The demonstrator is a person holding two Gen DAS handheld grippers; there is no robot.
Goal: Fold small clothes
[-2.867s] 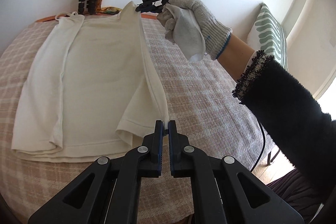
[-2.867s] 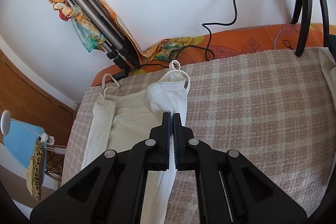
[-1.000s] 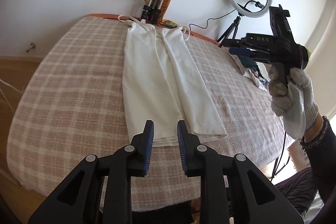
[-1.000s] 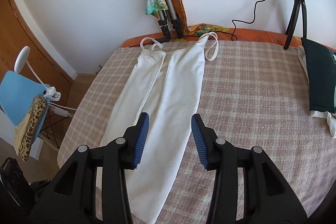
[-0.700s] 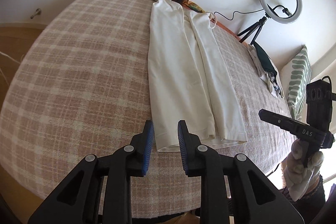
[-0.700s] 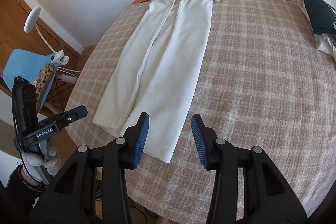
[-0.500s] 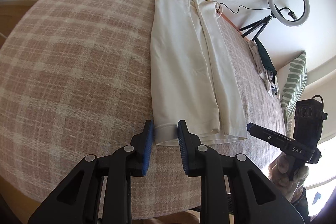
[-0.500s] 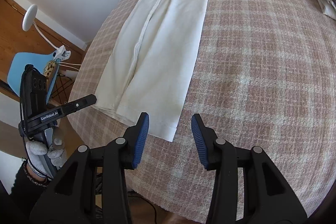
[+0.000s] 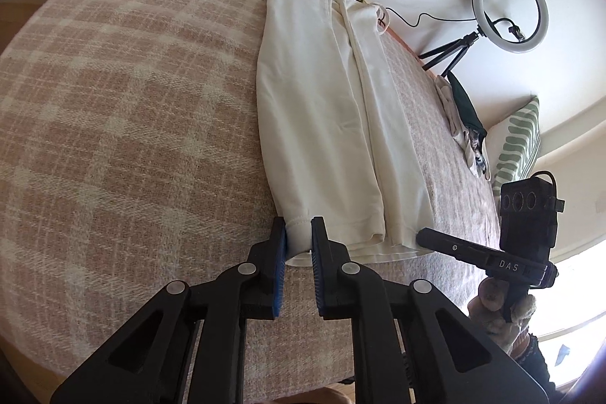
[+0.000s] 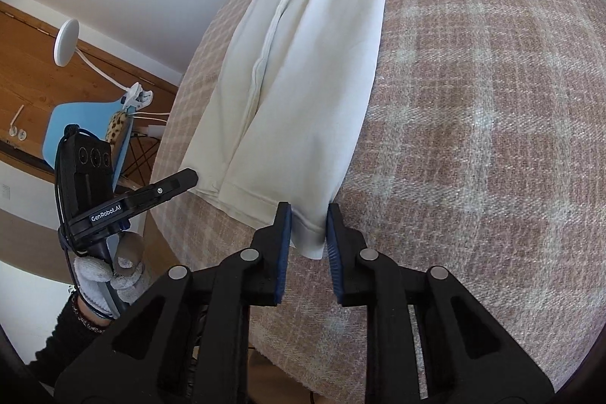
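- Left gripper (image 9: 297,245): fingers apart, straddling the near-left hem corner of the long white strappy cotton garment (image 9: 322,124). Nothing pinched yet.
- Garment sits lengthwise on the pink-and-cream plaid bed cover (image 9: 125,124), both long sides already folded in to the middle, straps at the far end by the wall, hem at the near edge of the bed.
- Right gripper (image 10: 307,233): fingers apart too, around the near-right hem corner. Not clamped.
- Judgement: next step looks like pinching both corners and carrying the hem up toward the straps.
- Risks:
  - Hem is a stack of several layers. A shallow bite takes only the top flap, so the side folds open on the lift.
  - Lower finger could snag the bed cover and drag it along.
  - Corners lie close to the bed edge. A pull toward the person could slide the hem off.
  - Uneven closing of the 2 grippers skews the fold line.
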